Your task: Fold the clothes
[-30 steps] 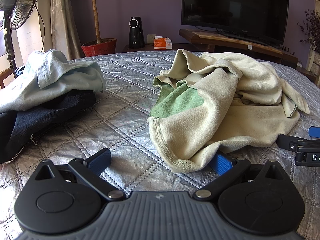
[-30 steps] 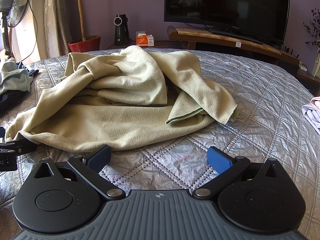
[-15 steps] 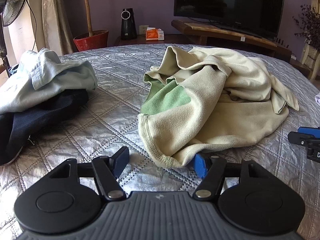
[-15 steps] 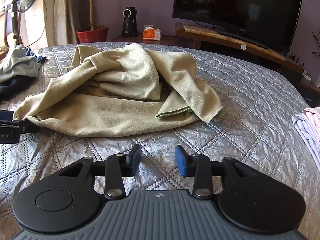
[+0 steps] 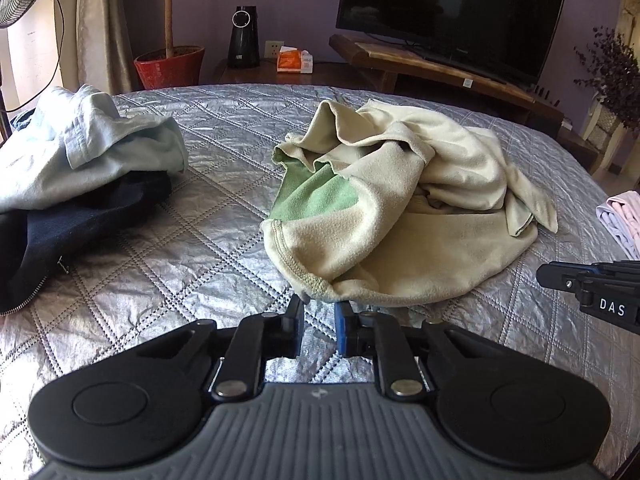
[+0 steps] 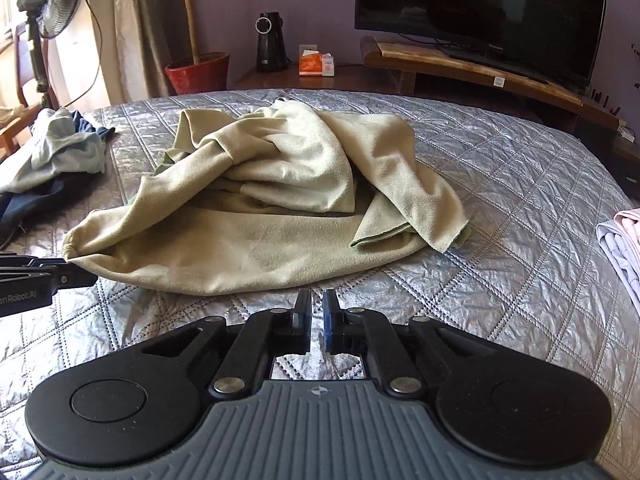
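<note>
Seemingly soft and limp, the beige fleece garment (image 5: 420, 216) lies crumpled mid-bed on the silver quilt (image 5: 168, 264) in the left wrist view, its stitched hem corner just ahead of the left tongs (image 5: 318, 318), which are drawn narrow with a small gap and clamp nothing I can see; that hem looks the firmest hold. From the right wrist view the garment (image 6: 256, 248) sprawls near the right tongs (image 6: 316, 312), nearly closed and empty, and a loose flap at its right edge offers a second hold, likely light.
</note>
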The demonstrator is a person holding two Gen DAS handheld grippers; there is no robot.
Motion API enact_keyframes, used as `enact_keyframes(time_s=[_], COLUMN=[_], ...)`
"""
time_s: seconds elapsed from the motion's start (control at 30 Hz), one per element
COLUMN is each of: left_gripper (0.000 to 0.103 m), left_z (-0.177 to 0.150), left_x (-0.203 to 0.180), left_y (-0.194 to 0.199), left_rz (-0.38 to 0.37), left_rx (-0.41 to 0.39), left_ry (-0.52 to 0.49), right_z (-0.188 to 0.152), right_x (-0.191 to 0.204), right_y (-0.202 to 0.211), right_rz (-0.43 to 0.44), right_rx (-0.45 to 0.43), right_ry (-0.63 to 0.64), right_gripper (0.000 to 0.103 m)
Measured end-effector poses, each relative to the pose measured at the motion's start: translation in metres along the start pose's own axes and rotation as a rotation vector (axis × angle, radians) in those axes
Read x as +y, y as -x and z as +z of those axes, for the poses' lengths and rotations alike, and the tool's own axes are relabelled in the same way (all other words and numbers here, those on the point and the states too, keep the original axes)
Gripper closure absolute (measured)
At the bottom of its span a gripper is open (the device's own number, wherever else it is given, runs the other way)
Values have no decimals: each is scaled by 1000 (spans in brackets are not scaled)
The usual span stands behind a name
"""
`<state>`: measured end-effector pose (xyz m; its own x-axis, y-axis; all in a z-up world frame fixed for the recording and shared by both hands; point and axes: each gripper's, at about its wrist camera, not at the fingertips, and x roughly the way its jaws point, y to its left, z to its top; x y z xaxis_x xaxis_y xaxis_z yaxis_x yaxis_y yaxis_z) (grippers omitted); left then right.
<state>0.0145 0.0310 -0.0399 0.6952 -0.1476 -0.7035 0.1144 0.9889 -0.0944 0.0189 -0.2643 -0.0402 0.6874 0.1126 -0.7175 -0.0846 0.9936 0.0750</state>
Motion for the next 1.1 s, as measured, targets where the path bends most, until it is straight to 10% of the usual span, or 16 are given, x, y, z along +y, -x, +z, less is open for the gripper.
enact_keyframes(time_s=[0.23, 0.37, 0.6, 0.73, 0.8, 1.03, 1.1], left_gripper=[90, 90, 90, 90, 90, 90, 90], left_z=[13, 21, 24, 25, 26, 27, 26], left_x=[15, 44, 72, 78, 78, 78, 77], left_y=[23, 23, 21, 19, 18, 22, 22], left_rz=[73, 153, 191, 183, 182, 188, 187], left_rx=[-108, -127, -121, -128, -133, -162, -160], left_ry=[30, 143, 224, 261, 261, 277, 274], right_z=[24, 33, 53, 62, 67, 97, 113], right_x=[2, 41, 64, 57, 54, 40, 39], right_y=[-10, -18, -41, -43, -44, -30, -19], right_rz=[147, 155, 264, 324, 355, 437, 434], right_rx=[-3, -9, -1, -51, -77, -235, -249], right_ry=[-174, -14, 13, -77, -122, -268, -212], right_gripper=[68, 38, 30, 35, 97, 97, 78])
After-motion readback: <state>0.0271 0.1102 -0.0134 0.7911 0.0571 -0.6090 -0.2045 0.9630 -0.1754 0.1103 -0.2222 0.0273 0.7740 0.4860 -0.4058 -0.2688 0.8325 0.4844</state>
